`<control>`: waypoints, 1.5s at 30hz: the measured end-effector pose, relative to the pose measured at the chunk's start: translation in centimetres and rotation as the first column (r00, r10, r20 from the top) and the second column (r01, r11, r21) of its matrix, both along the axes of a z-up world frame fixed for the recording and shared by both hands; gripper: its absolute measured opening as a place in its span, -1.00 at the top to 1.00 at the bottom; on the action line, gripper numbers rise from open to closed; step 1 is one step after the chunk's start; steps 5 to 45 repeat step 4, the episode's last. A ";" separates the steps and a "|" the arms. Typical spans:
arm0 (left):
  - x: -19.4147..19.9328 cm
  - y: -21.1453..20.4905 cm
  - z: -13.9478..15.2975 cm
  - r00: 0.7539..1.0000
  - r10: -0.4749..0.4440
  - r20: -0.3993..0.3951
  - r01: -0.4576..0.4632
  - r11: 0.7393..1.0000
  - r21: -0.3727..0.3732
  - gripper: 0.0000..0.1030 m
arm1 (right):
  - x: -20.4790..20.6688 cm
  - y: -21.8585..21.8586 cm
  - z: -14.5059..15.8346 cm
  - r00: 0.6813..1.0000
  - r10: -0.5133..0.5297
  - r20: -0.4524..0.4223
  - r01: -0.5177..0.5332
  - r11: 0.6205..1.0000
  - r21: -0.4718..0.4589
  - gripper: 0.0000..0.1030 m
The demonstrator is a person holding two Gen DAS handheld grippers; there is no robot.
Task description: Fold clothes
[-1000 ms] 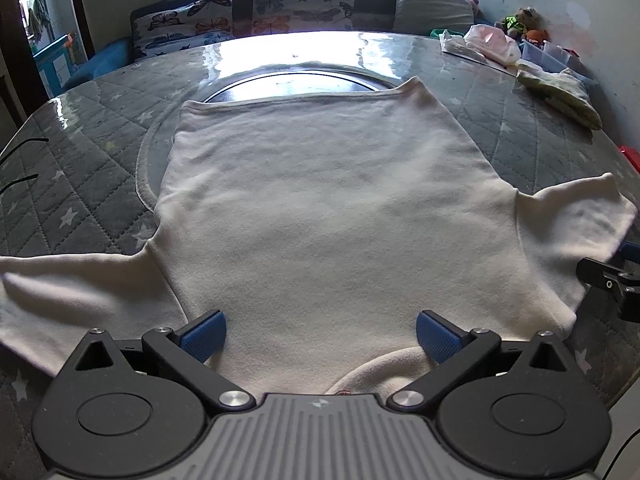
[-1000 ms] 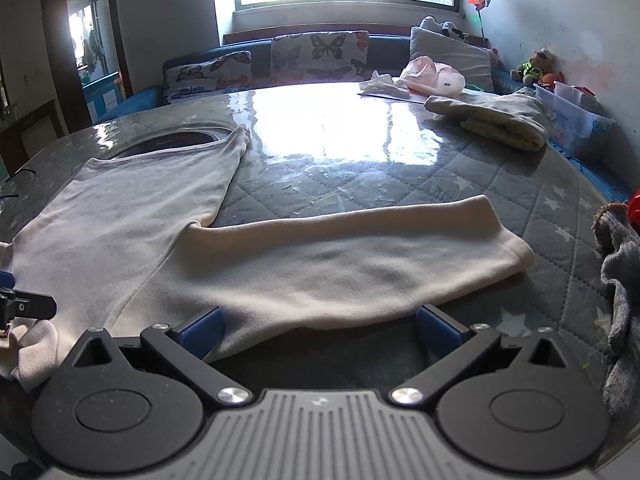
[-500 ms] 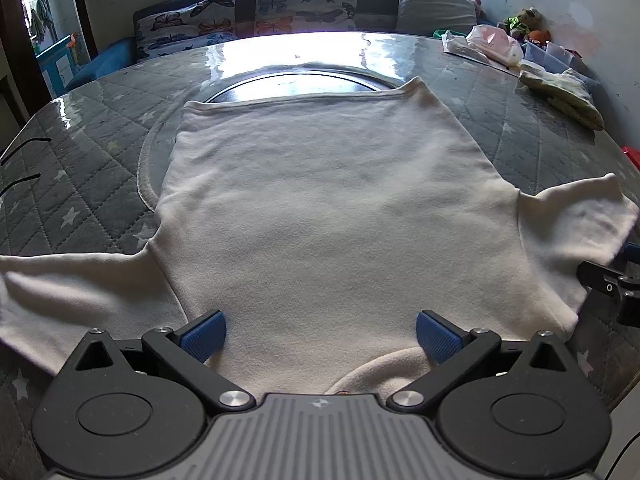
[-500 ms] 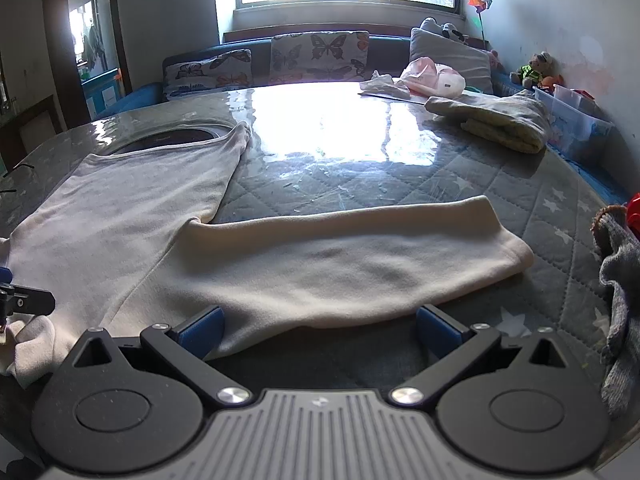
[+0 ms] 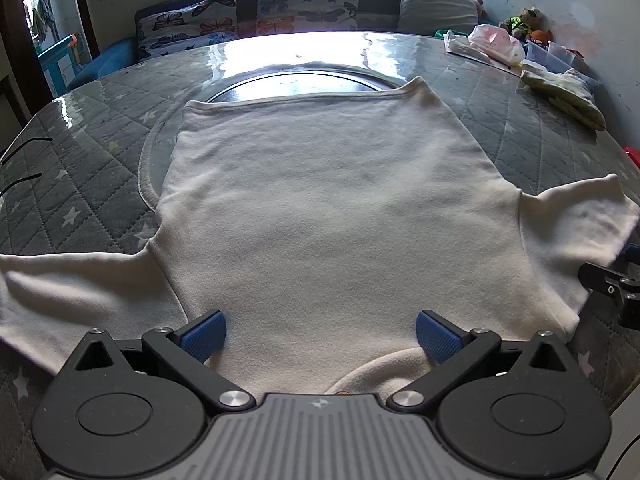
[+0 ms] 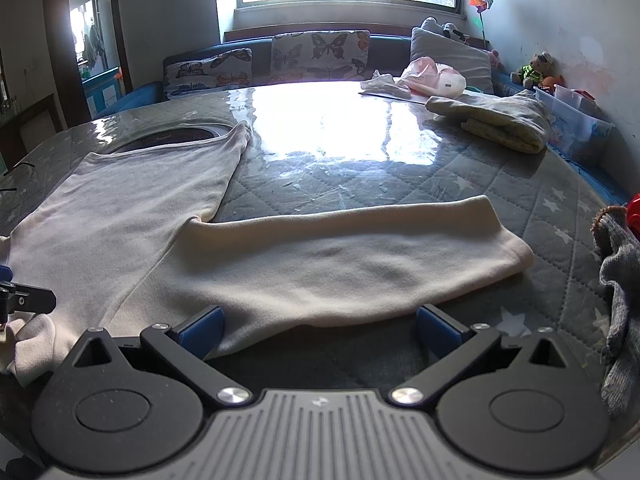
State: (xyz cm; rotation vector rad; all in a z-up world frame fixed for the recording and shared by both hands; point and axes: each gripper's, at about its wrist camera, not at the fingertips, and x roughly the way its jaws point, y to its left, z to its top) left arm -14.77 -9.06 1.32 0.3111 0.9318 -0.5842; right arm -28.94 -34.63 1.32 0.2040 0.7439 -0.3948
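Observation:
A cream long-sleeved top [image 5: 320, 208] lies flat on the quilted grey table [image 5: 80, 184], hem far, collar near me. My left gripper [image 5: 320, 330] is open and empty, low over the collar end, its blue fingertips [image 5: 202, 334] on either side of the cloth. In the right wrist view the top's right sleeve [image 6: 340, 256] stretches out to the right. My right gripper [image 6: 320, 330] is open and empty at the sleeve's near edge. Each gripper shows at the edge of the other's view.
A folded yellowish garment [image 6: 504, 124] and a pink bag [image 6: 436, 78] lie at the table's far right. A grey knit item [image 6: 620, 272] hangs at the right edge. A round metal inset [image 5: 296, 84] lies under the hem. A sofa with butterfly cushions [image 6: 320, 54] stands behind.
Both views have shifted very slightly; the grippers stay open and the top has not moved.

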 end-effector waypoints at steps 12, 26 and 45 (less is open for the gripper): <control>0.0 0.0 0.0 1.000 0.002 0.001 -0.002 1.000 0.000 -1.00 | 0.0 0.0 0.0 1.000 0.000 0.000 0.000 1.000 -0.001 -1.00; 0.0 0.0 0.0 1.000 0.002 0.001 -0.002 1.000 0.000 -1.00 | 0.0 0.0 0.0 1.000 0.000 0.000 0.000 1.000 -0.001 -1.00; 0.0 0.0 0.0 1.000 0.002 0.001 -0.002 1.000 0.000 -1.00 | 0.0 0.0 0.0 1.000 0.000 0.000 0.000 1.000 -0.001 -1.00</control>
